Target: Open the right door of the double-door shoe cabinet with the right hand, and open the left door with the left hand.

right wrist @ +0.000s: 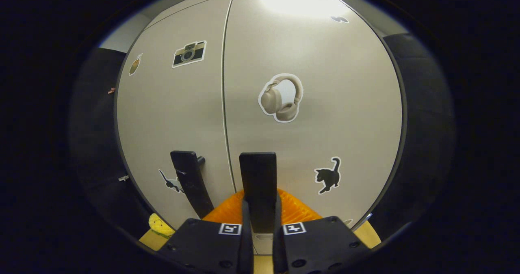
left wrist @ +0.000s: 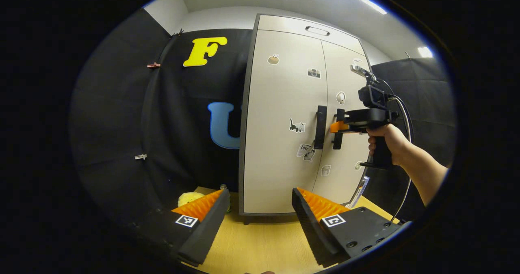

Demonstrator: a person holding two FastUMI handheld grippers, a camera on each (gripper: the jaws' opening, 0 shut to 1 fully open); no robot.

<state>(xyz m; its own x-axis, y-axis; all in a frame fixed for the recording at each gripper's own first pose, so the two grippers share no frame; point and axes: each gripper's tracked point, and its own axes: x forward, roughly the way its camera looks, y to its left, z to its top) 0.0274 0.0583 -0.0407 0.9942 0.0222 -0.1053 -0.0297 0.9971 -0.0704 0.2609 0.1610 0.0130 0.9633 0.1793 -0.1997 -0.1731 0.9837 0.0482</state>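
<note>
A pale double-door shoe cabinet (left wrist: 280, 103) stands on the wooden table, both doors closed, each with a black vertical handle near the centre seam. In the right gripper view the right door's handle (right wrist: 258, 184) sits between my right gripper's (right wrist: 259, 219) fingers, which press on it from both sides; the left door's handle (right wrist: 191, 182) stands just beside it. In the left gripper view a hand holds that right gripper (left wrist: 339, 127) against the right handle (left wrist: 338, 128). My left gripper (left wrist: 260, 207) hangs open in front of the cabinet's lower left, well short of the left handle (left wrist: 320, 127).
The wooden table (left wrist: 264, 241) runs under the cabinet. A yellow soft toy (left wrist: 189, 197) lies on it left of the cabinet. Black cloth walls close in behind and to both sides. Stickers dot the doors.
</note>
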